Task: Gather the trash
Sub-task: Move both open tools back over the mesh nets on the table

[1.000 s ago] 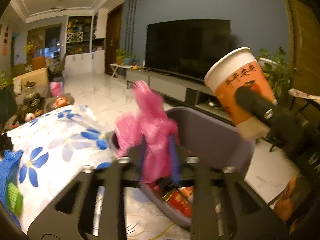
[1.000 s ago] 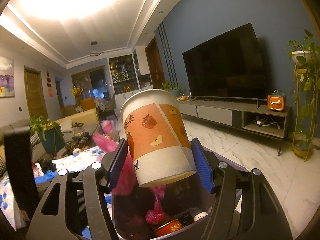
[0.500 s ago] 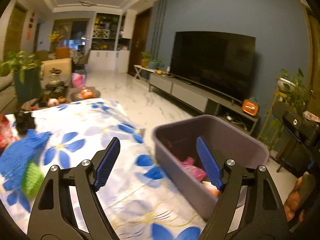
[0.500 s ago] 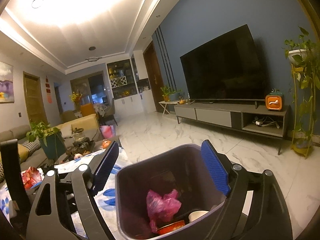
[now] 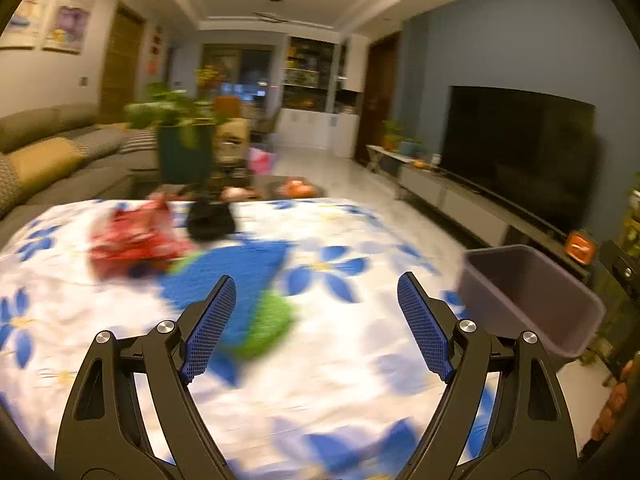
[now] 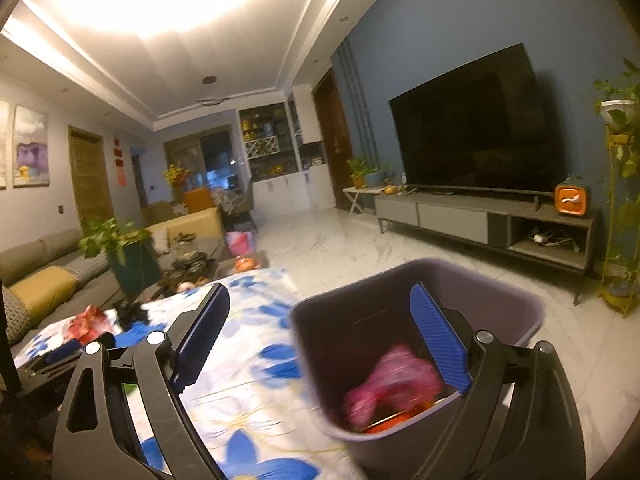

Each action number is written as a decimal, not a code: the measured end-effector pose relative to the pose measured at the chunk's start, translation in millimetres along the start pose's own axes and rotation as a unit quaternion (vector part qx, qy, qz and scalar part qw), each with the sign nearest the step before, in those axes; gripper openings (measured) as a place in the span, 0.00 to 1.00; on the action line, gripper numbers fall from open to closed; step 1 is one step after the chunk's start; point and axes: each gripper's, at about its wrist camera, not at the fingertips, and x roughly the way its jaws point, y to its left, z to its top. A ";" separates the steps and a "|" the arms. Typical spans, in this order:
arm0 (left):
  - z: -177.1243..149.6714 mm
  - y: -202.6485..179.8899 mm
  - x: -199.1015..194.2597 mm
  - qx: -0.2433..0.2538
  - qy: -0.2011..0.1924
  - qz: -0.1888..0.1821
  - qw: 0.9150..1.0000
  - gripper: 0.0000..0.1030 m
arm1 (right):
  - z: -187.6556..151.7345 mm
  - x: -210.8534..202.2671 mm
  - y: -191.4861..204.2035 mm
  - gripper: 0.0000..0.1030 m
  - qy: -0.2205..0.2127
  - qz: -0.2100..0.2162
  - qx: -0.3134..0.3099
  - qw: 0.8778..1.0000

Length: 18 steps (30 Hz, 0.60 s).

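Note:
My left gripper [image 5: 314,280] hovers over the flowered tablecloth [image 5: 360,380], its jaws opening with nothing between them. Ahead of it lie a blue net cloth [image 5: 244,266] with a green piece [image 5: 268,326], a red wrapper [image 5: 132,240] and a small black item [image 5: 210,220], all blurred. The purple bin [image 5: 528,300] stands at the table's right edge. My right gripper [image 6: 320,290] hangs over the bin [image 6: 400,280], jaws opening and holding nothing. Inside the bin lie a pink bag [image 6: 392,380] and a red-orange piece of trash [image 6: 384,424].
A sofa [image 5: 48,152] runs along the left, and a potted plant [image 5: 180,136] with tea things stands beyond the table. The TV [image 6: 468,128] and its low cabinet [image 6: 480,220] line the right wall over marble floor. A plant stand [image 6: 620,216] is at far right.
The left gripper let the pink bag drop into the bin and swung left over the table. The right gripper released the paper cup into the bin and shifted slightly; both jaws widened.

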 end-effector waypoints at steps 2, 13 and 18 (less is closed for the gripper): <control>-2.6 20.7 -7.9 -0.014 0.000 0.020 1.000 0.79 | -3.6 0.0 15.5 0.86 0.004 0.010 -0.014 1.000; -15.4 116.7 -46.6 -0.056 -0.006 0.118 0.991 0.79 | -25.4 1.9 99.0 0.86 0.034 0.088 -0.055 0.994; -12.9 144.5 -57.1 -0.068 -0.016 0.146 0.987 0.79 | -36.9 11.1 139.0 0.86 0.050 0.118 -0.074 0.989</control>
